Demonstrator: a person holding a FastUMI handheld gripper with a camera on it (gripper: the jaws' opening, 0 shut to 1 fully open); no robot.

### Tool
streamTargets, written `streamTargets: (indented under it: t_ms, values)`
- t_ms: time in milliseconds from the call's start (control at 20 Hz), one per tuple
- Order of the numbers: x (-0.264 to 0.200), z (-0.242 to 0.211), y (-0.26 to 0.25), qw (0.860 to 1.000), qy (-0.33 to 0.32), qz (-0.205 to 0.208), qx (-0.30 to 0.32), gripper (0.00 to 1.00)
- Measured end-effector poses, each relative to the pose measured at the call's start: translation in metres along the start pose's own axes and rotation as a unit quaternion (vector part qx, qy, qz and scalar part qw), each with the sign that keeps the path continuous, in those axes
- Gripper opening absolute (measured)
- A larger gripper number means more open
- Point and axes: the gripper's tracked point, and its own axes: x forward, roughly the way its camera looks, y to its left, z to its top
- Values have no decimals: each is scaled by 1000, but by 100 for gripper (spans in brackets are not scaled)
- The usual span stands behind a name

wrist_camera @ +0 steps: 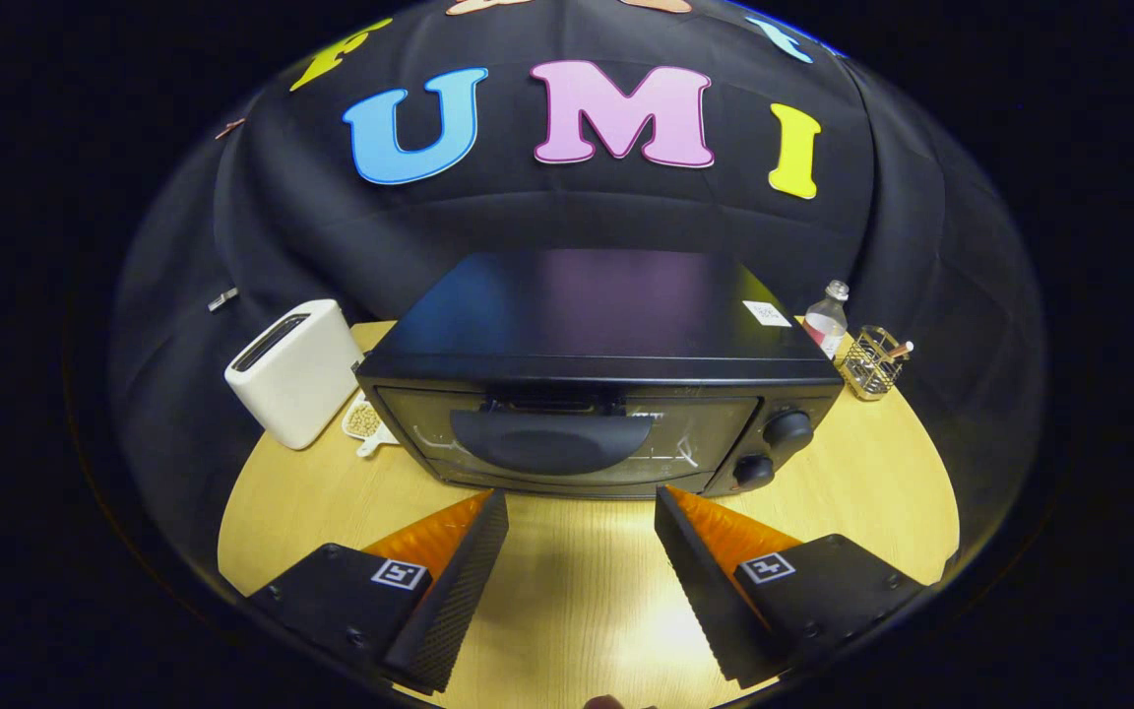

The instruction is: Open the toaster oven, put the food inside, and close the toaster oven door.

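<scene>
From the gripper view, my tool (582, 502) is spread wide and holds nothing, just short of the toaster oven (587, 394), whose door handle (552, 440) sits beyond the fingertips, door closed. I worry about hooking the handle off-centre, dragging the oven across the tabletop (577, 591).

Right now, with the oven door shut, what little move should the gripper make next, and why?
Probably ease forward and up toward the dark curved handle on the black toaster oven. Its glass door is closed, and the gripper is open, holding nothing, just short of the oven above the pale wooden table.
</scene>
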Motion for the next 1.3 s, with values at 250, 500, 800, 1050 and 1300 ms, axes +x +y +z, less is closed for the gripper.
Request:
streamTargets:
  t_ms: [250, 500, 800, 1050, 1300]
  values:
    - [-21, 11, -3, 1000, -18, 4, 6, 99]
    - [-66, 63, -23, 996, -94, -6, 9, 99]
    - [-130, 128, -64, 981, -192, -21, -17, 99]
    - [-166, 150, -97, 973, -228, -32, 1, 99]
    - [-197, 163, -122, 963, -265, -48, -21, 99]
